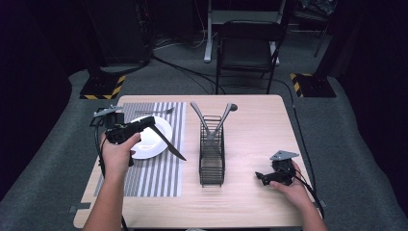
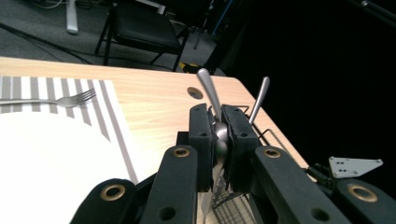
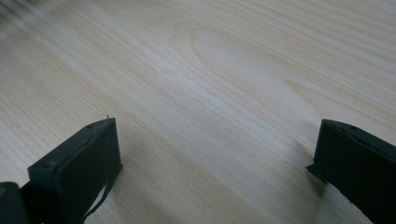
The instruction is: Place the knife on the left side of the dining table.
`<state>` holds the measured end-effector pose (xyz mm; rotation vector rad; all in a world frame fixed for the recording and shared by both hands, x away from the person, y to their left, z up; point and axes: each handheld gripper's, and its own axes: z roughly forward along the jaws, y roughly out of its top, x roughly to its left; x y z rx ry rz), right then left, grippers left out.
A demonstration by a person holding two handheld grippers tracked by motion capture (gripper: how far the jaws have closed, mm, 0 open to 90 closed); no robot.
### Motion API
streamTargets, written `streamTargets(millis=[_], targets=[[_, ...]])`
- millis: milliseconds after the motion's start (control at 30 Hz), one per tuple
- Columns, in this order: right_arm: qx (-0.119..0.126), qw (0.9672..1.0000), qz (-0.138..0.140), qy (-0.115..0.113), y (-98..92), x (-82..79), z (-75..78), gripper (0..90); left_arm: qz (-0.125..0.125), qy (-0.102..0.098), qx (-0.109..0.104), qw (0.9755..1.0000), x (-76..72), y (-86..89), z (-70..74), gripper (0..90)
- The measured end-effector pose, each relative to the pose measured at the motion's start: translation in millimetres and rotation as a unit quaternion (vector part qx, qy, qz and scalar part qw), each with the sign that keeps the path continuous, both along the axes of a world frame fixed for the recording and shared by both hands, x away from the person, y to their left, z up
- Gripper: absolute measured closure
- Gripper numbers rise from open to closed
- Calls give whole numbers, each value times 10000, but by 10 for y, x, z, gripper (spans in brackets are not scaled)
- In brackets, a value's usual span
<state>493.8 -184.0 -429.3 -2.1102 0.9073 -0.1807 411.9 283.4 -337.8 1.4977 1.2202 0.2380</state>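
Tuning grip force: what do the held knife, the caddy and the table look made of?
Knife: looks like metal, dark in the high view, shiny where the left gripper clamps it. Caddy: thin black wire mesh, likely coated. Table: pale wood grain, matte; possibly laminate.

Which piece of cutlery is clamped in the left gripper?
The knife: the left gripper is shut on its handle, blade slanting over the placemat. The fork lies flat beyond the plate; two other utensils stand in the wire caddy.

One plate (image 1: pixel 151 139), one fork (image 1: pixel 155 111), one placemat (image 1: pixel 163 173), one wire caddy (image 1: pixel 212 159), three utensils
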Motion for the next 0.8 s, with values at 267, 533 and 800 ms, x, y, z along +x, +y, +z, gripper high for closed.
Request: streamTargets(millis=[267,533,800], targets=[[0,10000,11,5,1,0,0,0,166,179,113,9996,11,73,-162,834],[-2,10000,16,6,1,0,0,0,295,275,68,9992,11,140,-249,834],[-3,10000,17,6,1,-1,0,0,427,320,37,9986,-14,248,-333,834]])
